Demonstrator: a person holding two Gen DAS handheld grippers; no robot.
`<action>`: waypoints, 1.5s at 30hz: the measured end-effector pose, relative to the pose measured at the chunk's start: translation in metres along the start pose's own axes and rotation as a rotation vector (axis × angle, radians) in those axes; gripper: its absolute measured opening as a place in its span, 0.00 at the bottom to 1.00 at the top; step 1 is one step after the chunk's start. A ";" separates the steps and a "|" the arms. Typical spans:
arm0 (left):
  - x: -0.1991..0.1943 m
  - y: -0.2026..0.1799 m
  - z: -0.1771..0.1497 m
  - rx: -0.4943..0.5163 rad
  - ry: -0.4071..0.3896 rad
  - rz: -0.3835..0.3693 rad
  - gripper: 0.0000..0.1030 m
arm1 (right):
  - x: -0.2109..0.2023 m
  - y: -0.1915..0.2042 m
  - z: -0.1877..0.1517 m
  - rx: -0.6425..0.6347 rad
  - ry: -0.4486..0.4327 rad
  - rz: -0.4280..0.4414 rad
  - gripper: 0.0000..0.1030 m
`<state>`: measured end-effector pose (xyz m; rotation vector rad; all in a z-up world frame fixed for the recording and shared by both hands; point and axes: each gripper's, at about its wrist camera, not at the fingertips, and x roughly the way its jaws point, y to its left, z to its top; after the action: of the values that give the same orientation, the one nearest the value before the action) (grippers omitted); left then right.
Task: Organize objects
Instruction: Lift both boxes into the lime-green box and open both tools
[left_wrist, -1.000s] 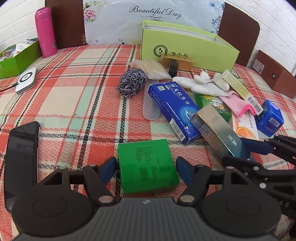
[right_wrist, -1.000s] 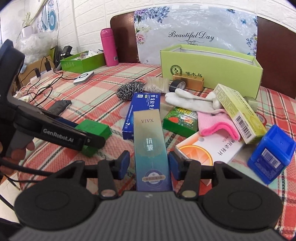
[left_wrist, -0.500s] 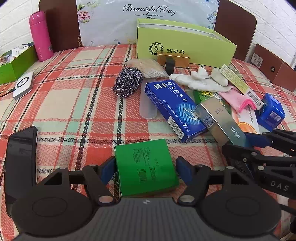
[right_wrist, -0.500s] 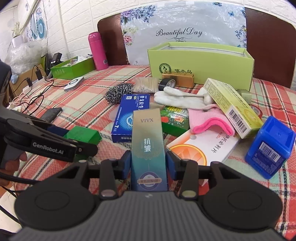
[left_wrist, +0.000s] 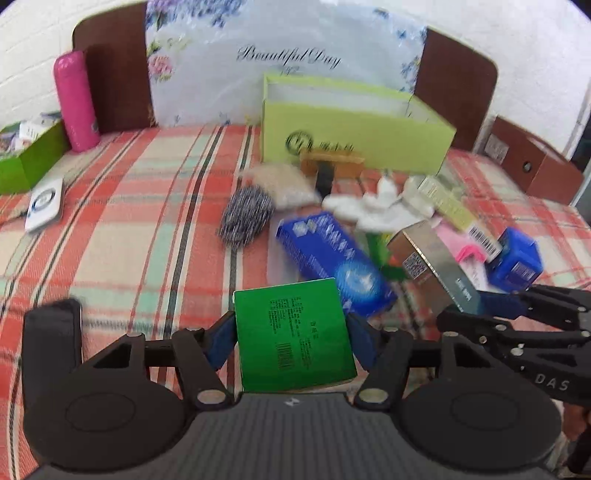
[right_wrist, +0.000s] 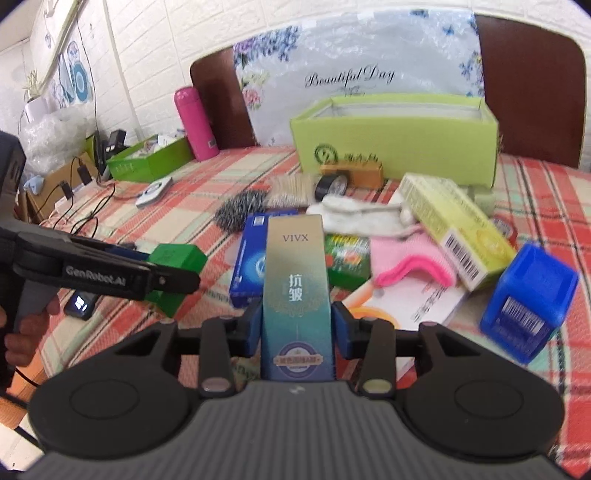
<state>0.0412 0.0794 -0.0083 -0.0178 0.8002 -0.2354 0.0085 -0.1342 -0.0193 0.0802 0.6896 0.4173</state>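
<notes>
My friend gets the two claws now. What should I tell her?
Left claw: shut on the green box, its jaws have just closed in.
Right claw: shut on the tall VIVX box.
The big lime box at the back of the table is open; none of the loose things show inside it.
Left: both held boxes, plus the pile, like the blue carton and steel scrubber.

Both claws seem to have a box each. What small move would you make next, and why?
Probably carry both toward the open lime box at the back. The left gripper has just closed on the green box, the right gripper clamps the VIVX box, and the lime box looks empty, though that is unclear.
</notes>
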 end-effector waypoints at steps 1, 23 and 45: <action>-0.004 -0.001 0.008 0.006 -0.023 -0.010 0.64 | -0.003 -0.002 0.004 0.003 -0.016 -0.006 0.37; 0.092 -0.056 0.221 -0.109 -0.266 -0.279 0.64 | 0.047 -0.129 0.184 0.051 -0.313 -0.255 0.37; 0.149 -0.038 0.226 -0.137 -0.231 -0.194 0.84 | 0.100 -0.150 0.185 -0.107 -0.264 -0.350 1.00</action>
<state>0.2948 -0.0068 0.0480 -0.2485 0.5832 -0.3552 0.2468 -0.2198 0.0318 -0.0854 0.4082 0.1033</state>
